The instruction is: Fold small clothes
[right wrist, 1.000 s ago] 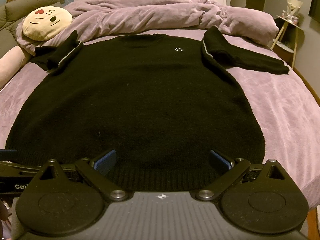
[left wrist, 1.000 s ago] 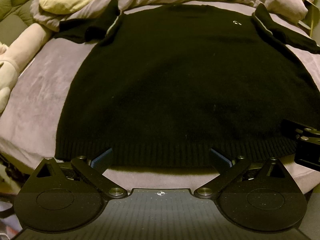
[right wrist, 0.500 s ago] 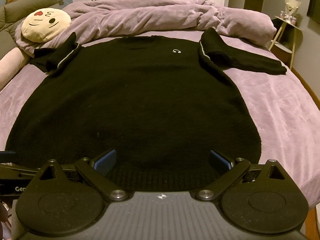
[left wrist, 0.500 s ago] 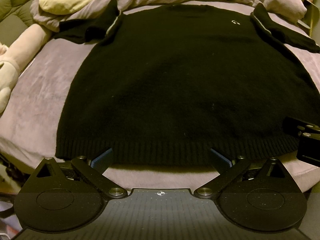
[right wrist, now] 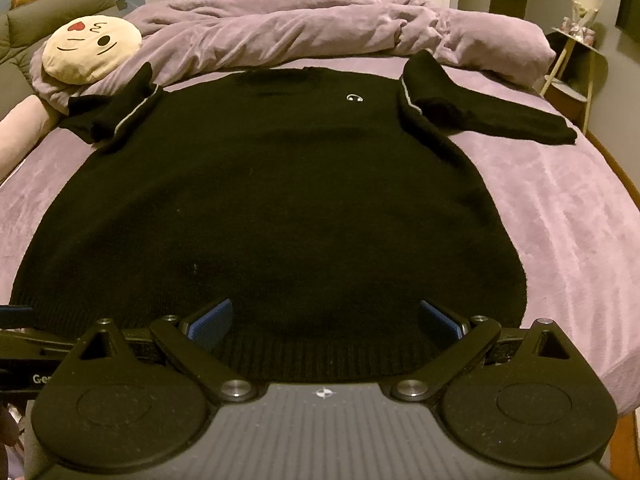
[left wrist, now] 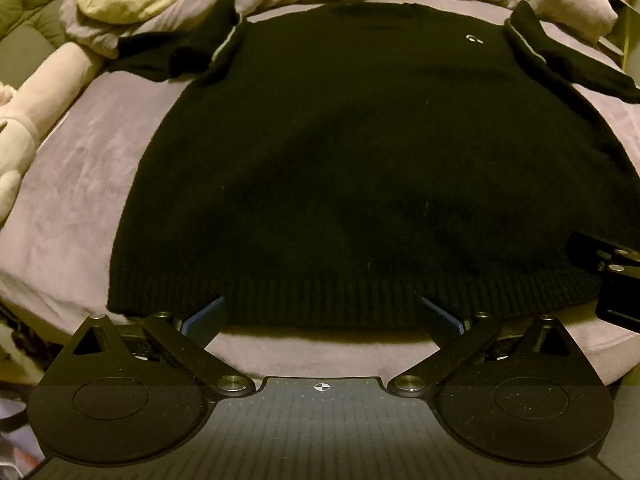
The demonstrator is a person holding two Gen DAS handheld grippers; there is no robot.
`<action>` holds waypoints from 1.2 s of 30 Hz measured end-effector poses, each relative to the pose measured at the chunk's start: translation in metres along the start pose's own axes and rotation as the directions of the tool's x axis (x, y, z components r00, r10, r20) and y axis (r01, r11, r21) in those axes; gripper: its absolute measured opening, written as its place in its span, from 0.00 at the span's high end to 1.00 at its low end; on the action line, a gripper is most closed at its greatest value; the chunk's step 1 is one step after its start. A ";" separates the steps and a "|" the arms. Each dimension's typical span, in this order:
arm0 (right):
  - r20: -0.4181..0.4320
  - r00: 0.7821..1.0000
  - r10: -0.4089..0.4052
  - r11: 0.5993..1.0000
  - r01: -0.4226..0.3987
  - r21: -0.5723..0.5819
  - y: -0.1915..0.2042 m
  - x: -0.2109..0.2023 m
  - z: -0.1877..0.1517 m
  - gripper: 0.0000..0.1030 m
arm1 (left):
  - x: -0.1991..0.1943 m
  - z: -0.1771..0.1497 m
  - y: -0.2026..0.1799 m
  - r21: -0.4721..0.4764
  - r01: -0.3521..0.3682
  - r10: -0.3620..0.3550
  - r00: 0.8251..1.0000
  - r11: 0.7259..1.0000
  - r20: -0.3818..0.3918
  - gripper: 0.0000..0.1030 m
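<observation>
A black knit sweater (left wrist: pixel 360 160) (right wrist: pixel 272 200) lies flat, front up, on a purple bed, its ribbed hem nearest me and both sleeves (right wrist: pixel 480 108) spread out at the far corners. My left gripper (left wrist: pixel 322 314) stands open at the hem's left half, fingers just over the rib, holding nothing. Over the hem's right half my right gripper (right wrist: pixel 326 318) is open too, blue pads (right wrist: pixel 210 318) wide apart above the knit. The right gripper's body (left wrist: pixel 612 276) shows at the left wrist view's right edge.
A crumpled purple duvet (right wrist: pixel 320 28) lies across the far end of the bed (right wrist: pixel 560 220). A round cream face pillow (right wrist: pixel 92 48) and a long plush arm (left wrist: pixel 36 104) sit far left. A small side table (right wrist: pixel 576 60) stands right of the bed; wardrobe doors behind.
The right wrist view has shifted slightly, so the sweater sits a little left and lower. Both grippers stay open at the hem; the sweater has not moved.
</observation>
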State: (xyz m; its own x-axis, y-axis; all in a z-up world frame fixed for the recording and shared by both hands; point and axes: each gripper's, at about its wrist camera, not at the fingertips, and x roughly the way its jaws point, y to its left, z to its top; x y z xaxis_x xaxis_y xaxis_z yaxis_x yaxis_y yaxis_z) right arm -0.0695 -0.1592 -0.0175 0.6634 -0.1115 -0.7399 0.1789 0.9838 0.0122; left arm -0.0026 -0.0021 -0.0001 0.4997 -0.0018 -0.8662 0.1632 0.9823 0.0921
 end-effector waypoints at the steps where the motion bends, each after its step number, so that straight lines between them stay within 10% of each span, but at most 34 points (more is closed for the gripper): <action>1: -0.002 1.000 0.001 1.000 -0.001 0.004 -0.001 0.001 0.001 0.04 | 0.001 0.001 -0.001 0.001 0.000 0.000 1.000 1.000 -0.002 0.00; 36: -0.069 0.998 0.012 0.998 -0.008 0.066 -0.017 0.042 0.008 0.04 | 0.029 0.016 -0.015 0.032 -0.024 0.026 0.998 0.999 -0.060 0.00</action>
State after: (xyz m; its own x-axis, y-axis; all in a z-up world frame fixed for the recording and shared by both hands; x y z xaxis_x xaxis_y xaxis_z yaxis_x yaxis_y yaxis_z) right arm -0.0389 -0.1819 -0.0436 0.6142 -0.0895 -0.7841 0.2214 0.9732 0.0623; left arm 0.0228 -0.0198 -0.0188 0.4521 0.0351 -0.8913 0.1785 0.9755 0.1289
